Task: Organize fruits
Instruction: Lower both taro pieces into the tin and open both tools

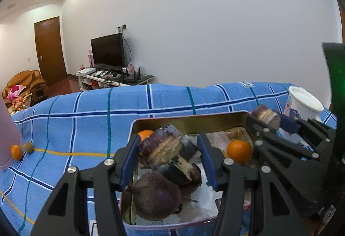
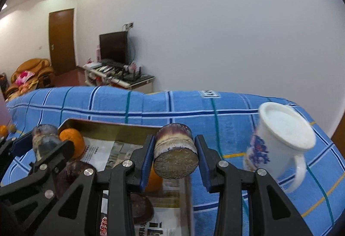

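Observation:
My left gripper (image 1: 168,149) is shut on a short purple sugarcane piece (image 1: 160,147), held above a metal tin tray (image 1: 189,116). In the tray lie a dark round purple fruit (image 1: 155,195), another cane piece (image 1: 183,168) and two oranges (image 1: 239,152). My right gripper (image 2: 175,149) is shut on a second cane piece (image 2: 175,154) over the tray's right side (image 2: 112,125). Each gripper shows in the other's view: the right gripper (image 1: 267,121) at the right, the left gripper (image 2: 43,145) at the left beside an orange (image 2: 72,143).
A white mug (image 2: 282,143) with a blue pattern stands tilted in view, right of the tray on the blue checked cloth (image 1: 86,119). A small orange (image 1: 16,152) and a greenish fruit (image 1: 28,147) lie at the far left by a pink object (image 1: 6,139).

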Demonstrator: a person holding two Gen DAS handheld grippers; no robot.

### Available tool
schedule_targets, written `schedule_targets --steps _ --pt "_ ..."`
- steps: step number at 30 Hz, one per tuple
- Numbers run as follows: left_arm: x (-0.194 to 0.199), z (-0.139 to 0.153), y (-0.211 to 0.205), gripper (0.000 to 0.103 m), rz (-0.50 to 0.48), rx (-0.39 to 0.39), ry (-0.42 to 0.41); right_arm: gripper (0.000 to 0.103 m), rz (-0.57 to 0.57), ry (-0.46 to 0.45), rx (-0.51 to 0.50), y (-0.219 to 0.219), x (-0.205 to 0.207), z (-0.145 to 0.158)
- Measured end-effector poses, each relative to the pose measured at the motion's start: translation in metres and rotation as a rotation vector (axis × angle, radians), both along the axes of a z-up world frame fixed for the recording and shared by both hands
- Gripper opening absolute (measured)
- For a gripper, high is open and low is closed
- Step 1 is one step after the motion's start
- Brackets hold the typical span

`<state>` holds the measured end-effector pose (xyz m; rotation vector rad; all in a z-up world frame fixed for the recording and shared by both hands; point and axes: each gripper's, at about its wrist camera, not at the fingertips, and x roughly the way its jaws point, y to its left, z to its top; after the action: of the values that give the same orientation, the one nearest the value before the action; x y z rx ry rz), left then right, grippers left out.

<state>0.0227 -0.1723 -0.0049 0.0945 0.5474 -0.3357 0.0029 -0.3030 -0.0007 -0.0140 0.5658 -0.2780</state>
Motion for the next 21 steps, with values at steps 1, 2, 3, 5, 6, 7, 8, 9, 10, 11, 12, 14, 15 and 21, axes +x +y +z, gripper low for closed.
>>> schedule_targets --steps 1,2,3,5,6,7,8,9,10,11,12,14,15,21 --pt "0.001 -0.001 0.000 0.056 0.007 0.005 0.006 0.040 0.017 0.016 0.003 0.001 0.003 -0.002" --pt "0.003 -0.001 -0.001 0.056 0.006 0.006 0.014 0.040 0.026 0.032 0.006 0.002 0.006 -0.003" --pt "0.005 -0.002 -0.001 0.056 0.003 0.008 0.024 0.040 0.031 0.042 0.013 0.001 0.009 -0.005" --pt "0.009 -0.004 -0.003 0.056 0.003 0.015 0.044 0.040 0.041 0.060 0.033 -0.002 0.013 -0.007" --pt "0.012 -0.005 -0.004 0.056 0.005 0.020 0.053 0.040 0.045 0.070 0.041 -0.003 0.015 -0.008" --pt "0.014 -0.006 -0.005 0.056 0.006 0.022 0.060 0.040 0.050 0.080 0.050 -0.004 0.018 -0.009" --pt "0.013 -0.007 -0.005 0.056 0.005 0.022 0.064 0.040 0.054 0.091 0.057 -0.005 0.020 -0.011" --pt "0.014 -0.007 -0.004 0.056 0.005 0.021 0.069 0.040 0.058 0.098 0.063 -0.006 0.022 -0.012" --pt "0.015 -0.008 -0.004 0.056 0.006 0.022 0.078 0.040 0.063 0.103 0.068 -0.006 0.023 -0.013" --pt "0.016 -0.009 -0.005 0.056 0.006 0.025 0.083 0.040 0.070 0.103 0.071 -0.007 0.023 -0.013" --pt "0.016 -0.009 -0.005 0.056 0.007 0.026 0.083 0.040 0.077 0.103 0.072 -0.006 0.025 -0.014" --pt "0.016 -0.010 -0.004 0.056 0.009 0.027 0.083 0.040 0.090 0.104 0.080 -0.005 0.025 -0.015" --pt "0.016 -0.010 -0.004 0.056 0.009 0.026 0.083 0.040 0.098 0.106 0.089 -0.006 0.026 -0.015" --pt "0.018 -0.009 -0.001 0.056 0.013 0.012 0.079 0.041 0.162 0.096 0.151 -0.008 0.024 -0.017"
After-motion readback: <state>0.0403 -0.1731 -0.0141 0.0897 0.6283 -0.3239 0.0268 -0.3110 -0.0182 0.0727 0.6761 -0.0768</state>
